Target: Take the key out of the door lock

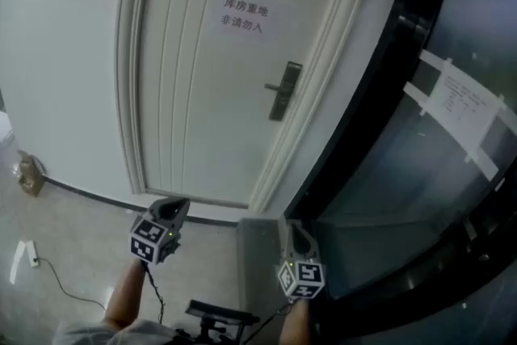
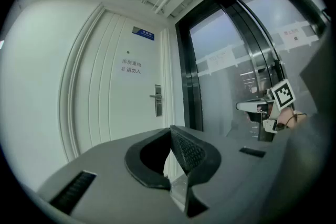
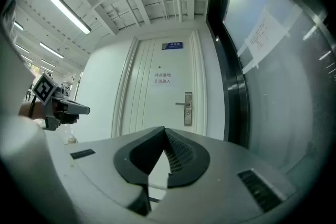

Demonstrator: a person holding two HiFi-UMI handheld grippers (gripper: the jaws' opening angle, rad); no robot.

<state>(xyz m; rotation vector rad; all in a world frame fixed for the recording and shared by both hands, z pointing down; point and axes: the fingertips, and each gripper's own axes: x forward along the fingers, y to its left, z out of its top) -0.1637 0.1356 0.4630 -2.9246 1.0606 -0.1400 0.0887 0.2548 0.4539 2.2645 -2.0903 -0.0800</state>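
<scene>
Left gripper (image 1: pixel 171 210) and right gripper (image 1: pixel 297 237) are both pressed together and empty, held low in the frame and aimed at the door (image 1: pixel 202 109), likely ready to approach; the lock (image 1: pixel 284 90) sits centre-right, well apart; its key is too small to see.

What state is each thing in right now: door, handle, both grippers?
door: closed in its frame.
lever handle: level, nothing touching it.
key: too small to make out at the lock plate.
sign: stuck flat on the door.
left gripper: jaws together, empty, well short of the door.
right gripper: jaws together, empty, well short of the door.
</scene>
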